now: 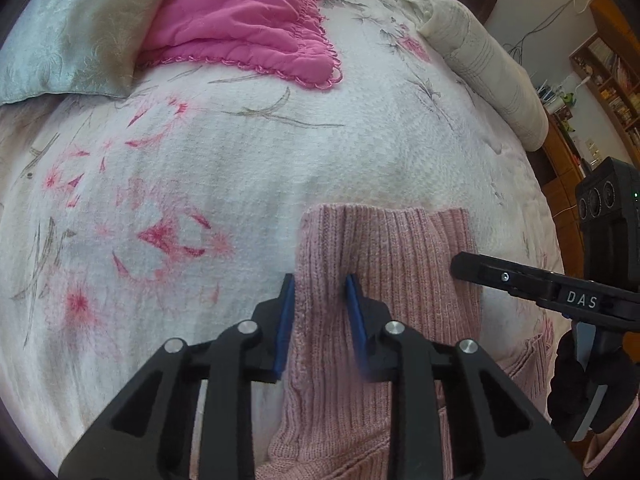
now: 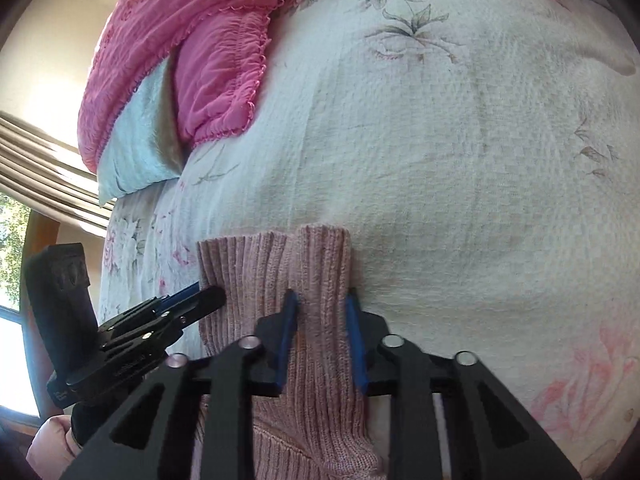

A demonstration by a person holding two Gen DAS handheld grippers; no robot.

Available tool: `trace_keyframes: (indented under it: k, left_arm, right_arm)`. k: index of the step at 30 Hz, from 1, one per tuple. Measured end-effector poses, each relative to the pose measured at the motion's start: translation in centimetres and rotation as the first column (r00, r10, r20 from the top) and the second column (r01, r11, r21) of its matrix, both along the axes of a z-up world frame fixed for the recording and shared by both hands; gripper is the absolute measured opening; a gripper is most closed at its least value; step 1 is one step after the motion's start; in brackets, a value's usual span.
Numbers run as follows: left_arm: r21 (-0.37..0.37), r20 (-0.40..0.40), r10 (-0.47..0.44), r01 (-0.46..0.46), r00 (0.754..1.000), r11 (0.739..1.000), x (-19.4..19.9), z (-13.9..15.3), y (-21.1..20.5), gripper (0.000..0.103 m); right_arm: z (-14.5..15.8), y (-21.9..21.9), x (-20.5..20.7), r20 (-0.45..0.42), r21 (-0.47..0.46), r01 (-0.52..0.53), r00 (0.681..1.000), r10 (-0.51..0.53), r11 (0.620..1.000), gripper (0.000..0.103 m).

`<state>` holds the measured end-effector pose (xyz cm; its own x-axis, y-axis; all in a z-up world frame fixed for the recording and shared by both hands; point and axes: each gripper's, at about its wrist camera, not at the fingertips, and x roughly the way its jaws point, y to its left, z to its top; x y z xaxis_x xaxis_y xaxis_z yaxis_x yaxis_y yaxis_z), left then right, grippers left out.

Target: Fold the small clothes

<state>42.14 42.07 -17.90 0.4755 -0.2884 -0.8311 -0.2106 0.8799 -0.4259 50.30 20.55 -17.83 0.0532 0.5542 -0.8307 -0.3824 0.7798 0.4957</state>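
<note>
A dusty-pink ribbed knit sweater [image 1: 400,248] lies on the flowered white bedspread [image 1: 240,160], its ribbed ends pointing away from me. My left gripper [image 1: 319,292] is shut on a raised fold along its left side, with knit filling the gap between the blue pads. In the right wrist view the sweater [image 2: 248,264] shows two ribbed ends side by side, and my right gripper [image 2: 322,300] is shut on the right-hand one. Each gripper also shows side-on in the other's view: the right gripper [image 1: 460,266] at the sweater's right edge, the left gripper [image 2: 208,298] at its left edge.
A bright pink quilt [image 1: 240,12] and a pale blue pillow [image 1: 68,32] lie at the far end of the bed. A rolled white blanket [image 1: 492,68] runs along the right edge, with wooden shelves [image 1: 608,80] beyond. Curtains [image 2: 40,152] and a window are at left.
</note>
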Motion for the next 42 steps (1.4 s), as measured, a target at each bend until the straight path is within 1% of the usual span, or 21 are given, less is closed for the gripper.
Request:
trace_keyframes:
  k: [3,5,7,11,15,17,20,23,26,28,29,31,32,33,34,35,36,38,40,41,42]
  left_arm:
    - [-0.016,0.062,-0.031,0.032,0.998,0.999,-1.1,1.4,-0.1,0.009]
    - [-0.049,0.138,-0.037,0.044,0.99,0.998,-2.8,2.9,0.1,0.009]
    - [-0.055,0.215,-0.063,0.076,0.975,0.996,-5.0,4.9,-0.2,0.009]
    - [0.001,0.336,-0.154,0.163,0.929,0.987,-10.6,8.0,-1.7,0.009]
    - [0.085,0.361,-0.24,0.224,0.901,0.971,-16.0,8.7,-3.3,0.01]
    - [0.136,0.354,-0.291,0.259,0.889,0.956,-18.3,8.4,-4.4,0.01]
    - [0.195,0.3,-0.37,0.324,0.879,0.926,-21.6,6.5,-5.9,0.011]
    - [0.213,0.215,-0.42,0.378,0.882,0.901,-24.1,3.5,-7.3,0.012]
    - [0.181,0.125,-0.425,0.401,0.896,0.898,-26.1,0.5,-7.6,0.014]
    - [0.133,0.095,-0.396,0.382,0.913,0.914,-27.6,-0.5,-6.9,0.016]
    - [0.093,0.092,-0.36,0.352,0.928,0.931,-28.1,-0.5,-6.3,0.017]
    - [-0.021,0.103,-0.265,0.269,0.959,0.963,-28.3,0.1,-4.7,0.025]
    - [-0.061,0.114,-0.22,0.228,0.969,0.972,-28.1,0.7,-4.2,0.034]
    - [-0.083,0.12,-0.187,0.198,0.975,0.977,-27.7,1.3,-3.9,0.04]
    - [-0.096,0.121,-0.165,0.177,0.979,0.98,-26.9,1.8,-3.8,0.041]
    - [-0.108,0.12,-0.14,0.153,0.983,0.982,-26.1,2.1,-3.7,0.043]
    - [-0.124,0.104,-0.112,0.125,0.988,0.984,-25.1,2.2,-3.7,0.052]
    - [-0.167,0.043,-0.064,0.071,0.997,0.983,-23.1,1.7,-4.0,0.062]
    - [-0.207,-0.036,-0.022,0.014,0.999,0.978,-21.5,0.0,-4.1,0.061]
    - [-0.235,-0.059,-0.008,-0.006,0.998,0.972,-21.0,-0.7,-4.3,0.054]
    - [-0.257,-0.082,0.002,-0.023,0.997,0.966,-20.7,-1.4,-4.4,0.036]
  right_arm:
    - [2.0,-0.4,-1.3,0.069,0.055,-0.028,0.997,0.024,0.998,0.009]
    - [3.6,-1.0,-2.7,0.113,0.101,-0.062,0.992,0.05,0.993,0.008]
    - [5.3,-2.0,-4.5,0.155,0.151,-0.1,0.985,0.076,0.984,0.008]
    - [8.1,-4.1,-8.9,0.263,0.163,-0.199,0.953,0.152,0.966,0.008]
    - [9.6,-6.0,-13.7,0.34,0.117,-0.292,0.91,0.238,0.949,0.008]
    - [9.4,-7.0,-16.0,0.352,0.093,-0.325,0.895,0.274,0.941,0.008]
    - [7.6,-7.7,-19.1,0.341,0.013,-0.365,0.877,0.339,0.931,0.008]
    - [4.8,-8.7,-21.4,0.284,-0.016,-0.373,0.888,0.362,0.928,0.009]
    - [2.0,-9.9,-23.1,0.206,-0.029,-0.367,0.908,0.365,0.93,0.012]
    - [0.9,-11.1,-23.8,0.145,-0.007,-0.344,0.929,0.342,0.939,0.015]
    - [0.8,-11.7,-24.1,0.124,0.002,-0.323,0.939,0.32,0.946,0.016]
    - [1.3,-12.8,-24.3,0.093,0.048,-0.27,0.96,0.265,0.962,0.019]
    - [1.9,-13.0,-24.2,0.082,0.088,-0.24,0.969,0.234,0.967,0.022]
    - [2.4,-13.1,-23.8,0.067,0.121,-0.206,0.978,0.199,0.971,0.029]
    - [2.9,-12.9,-23.3,0.05,0.161,-0.171,0.985,0.165,0.972,0.044]
    - [3.3,-12.6,-22.8,0.035,0.193,-0.138,0.99,0.133,0.971,0.053]
    - [3.5,-12.2,-22.3,0.023,0.203,-0.098,0.995,0.096,0.974,0.066]
    - [3.1,-10.8,-21.0,-0.019,0.21,-0.045,0.999,0.051,0.977,0.069]
    - [1.6,-9.3,-19.9,-0.078,0.189,-0.005,0.997,0.02,0.982,0.068]
    - [0.7,-8.7,-19.5,-0.113,0.186,0.007,0.994,0.014,0.983,0.067]
    - [-0.3,-8.2,-19.2,-0.145,0.178,0.02,0.989,0.006,0.984,0.056]
